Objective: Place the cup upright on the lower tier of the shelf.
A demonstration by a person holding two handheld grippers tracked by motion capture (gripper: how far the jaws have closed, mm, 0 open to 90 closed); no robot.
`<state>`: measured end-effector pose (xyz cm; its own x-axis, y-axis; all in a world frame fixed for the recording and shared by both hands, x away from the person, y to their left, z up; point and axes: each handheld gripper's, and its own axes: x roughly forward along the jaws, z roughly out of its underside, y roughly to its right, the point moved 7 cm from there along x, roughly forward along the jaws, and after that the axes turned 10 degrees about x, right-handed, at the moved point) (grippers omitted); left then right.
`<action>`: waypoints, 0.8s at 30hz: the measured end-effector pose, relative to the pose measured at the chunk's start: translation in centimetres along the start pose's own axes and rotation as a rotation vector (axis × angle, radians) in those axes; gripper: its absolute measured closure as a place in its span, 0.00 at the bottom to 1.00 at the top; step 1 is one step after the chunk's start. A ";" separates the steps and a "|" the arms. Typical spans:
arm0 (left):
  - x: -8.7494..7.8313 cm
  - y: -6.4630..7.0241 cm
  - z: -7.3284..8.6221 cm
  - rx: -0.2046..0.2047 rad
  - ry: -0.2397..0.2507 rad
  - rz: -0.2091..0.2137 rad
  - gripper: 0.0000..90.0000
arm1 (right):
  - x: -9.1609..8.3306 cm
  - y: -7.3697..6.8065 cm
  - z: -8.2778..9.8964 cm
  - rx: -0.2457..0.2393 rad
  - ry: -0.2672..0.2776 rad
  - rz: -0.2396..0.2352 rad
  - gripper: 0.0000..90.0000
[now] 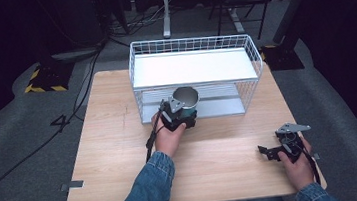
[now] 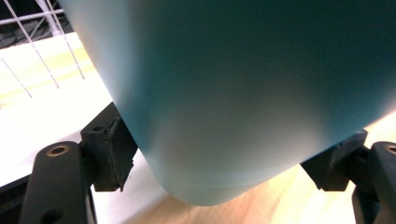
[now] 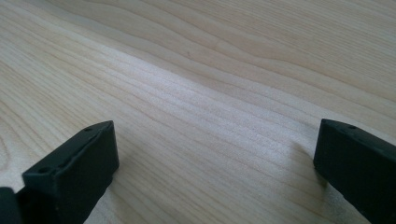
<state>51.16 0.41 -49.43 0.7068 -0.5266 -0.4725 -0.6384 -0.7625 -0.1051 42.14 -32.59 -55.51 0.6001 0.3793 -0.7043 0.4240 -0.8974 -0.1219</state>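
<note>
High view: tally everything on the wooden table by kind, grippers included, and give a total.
Teal cup: 1, held in the left gripper
White wire rack: 1
Grippers: 2, the left gripper and the right gripper, whose jaws stand apart over bare wood
Total: 4

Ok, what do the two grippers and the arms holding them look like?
Both are black handheld units. The left gripper and right gripper each carry a grey three-cornered top plate and trail a black cable. Their jaws are blocky black pads with small screw holes. The forearms wear blue denim sleeves.
</note>
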 end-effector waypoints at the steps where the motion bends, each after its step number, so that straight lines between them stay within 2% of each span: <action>1: 0.1 -0.1 0.0 0.000 0.000 -0.002 0.25 | 0.0 0.0 0.0 0.000 0.000 0.002 0.00; 4: 0.8 -0.1 -0.2 -0.017 0.003 -0.006 0.25 | 0.0 0.0 0.0 0.000 0.000 0.002 0.00; 7: 1.5 -0.3 -0.3 -0.016 0.004 -0.029 0.25 | 0.0 0.0 0.0 0.000 0.000 0.002 0.00; 12: 2.5 -0.6 -0.5 -0.056 0.016 -0.045 0.25 | 0.0 0.0 0.0 0.000 0.000 0.002 0.00; 15: 2.9 -0.7 -0.6 -0.055 0.012 -0.043 0.25 | 0.0 0.0 0.0 0.000 0.000 0.002 0.00; 24: 4.5 -1.4 -0.5 -0.091 0.007 -0.056 0.25 | 0.0 0.0 0.0 0.000 0.000 0.002 0.00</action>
<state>55.37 -1.10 -51.02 0.7427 -0.4845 -0.4622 -0.5677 -0.8217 -0.0508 42.13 -32.60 -55.51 0.6005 0.3777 -0.7048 0.4234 -0.8979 -0.1204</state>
